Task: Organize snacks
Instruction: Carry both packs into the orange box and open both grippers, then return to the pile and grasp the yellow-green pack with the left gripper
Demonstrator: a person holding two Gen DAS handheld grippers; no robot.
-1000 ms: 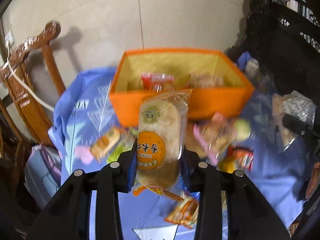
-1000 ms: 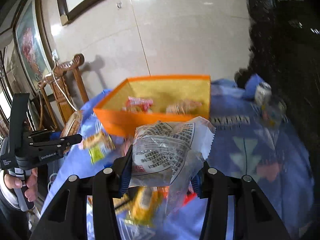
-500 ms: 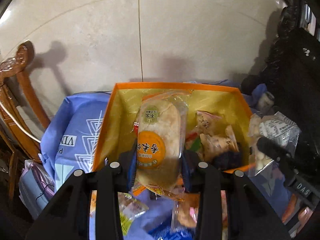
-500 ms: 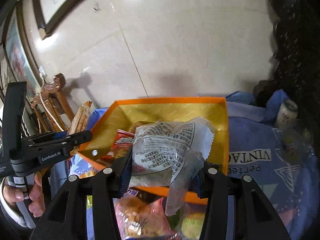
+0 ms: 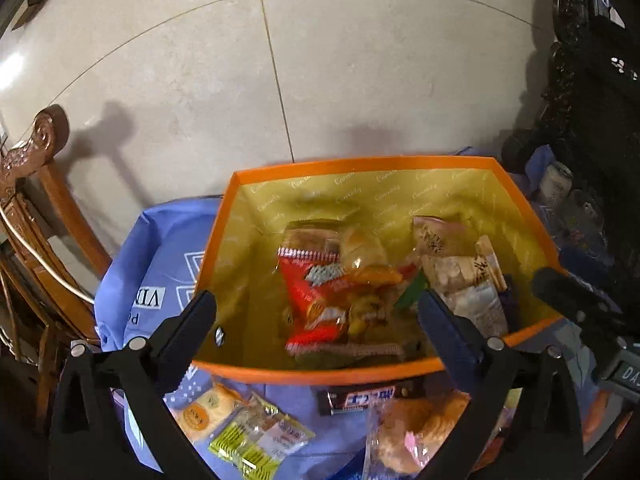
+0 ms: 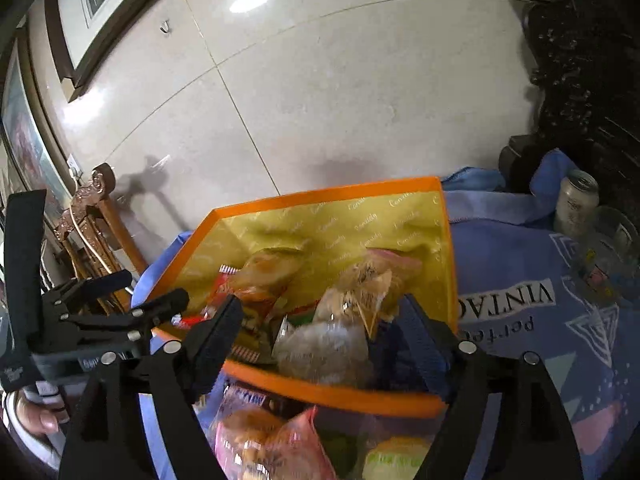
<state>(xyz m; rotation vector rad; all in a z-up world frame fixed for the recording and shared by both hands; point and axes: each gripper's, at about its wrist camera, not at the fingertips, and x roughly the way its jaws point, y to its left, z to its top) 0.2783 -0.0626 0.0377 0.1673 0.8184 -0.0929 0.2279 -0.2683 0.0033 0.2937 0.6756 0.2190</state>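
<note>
From your left wrist camera, the left gripper (image 5: 316,314) hangs over the near edge of the orange box (image 5: 360,162), its jaws wide and opening, with nothing pressed between them. Inside the box, on its yellow lining, lies a heap of snacks: a red packet (image 5: 316,300) in the middle, a round cake in clear wrap (image 5: 362,256) lying on it, and clear bags of pale crackers (image 5: 460,272) towards the right wall. On the blue cloth (image 5: 160,248) covering the worktop, just in front of the box, you have a dark chocolate bar (image 5: 366,396), a round biscuit pack (image 5: 206,410), a green and white packet (image 5: 256,436) and a bread roll in clear wrap (image 5: 416,428). A carved wooden chair (image 5: 36,184) stands at the left.

From your right wrist camera, the right gripper (image 6: 320,324) is also above the near side of the box, jaws opening. A clear crinkled bag (image 6: 324,346) sits between them, blurred, with neither pad pressing on it; it lies over the box's near rim. Your left gripper shows at the left edge, held in your hand (image 6: 40,416). A drinks can (image 6: 578,200) stands on the cloth, well to the right of the box. More wrapped snacks (image 6: 272,444) lie in front of it.
</note>
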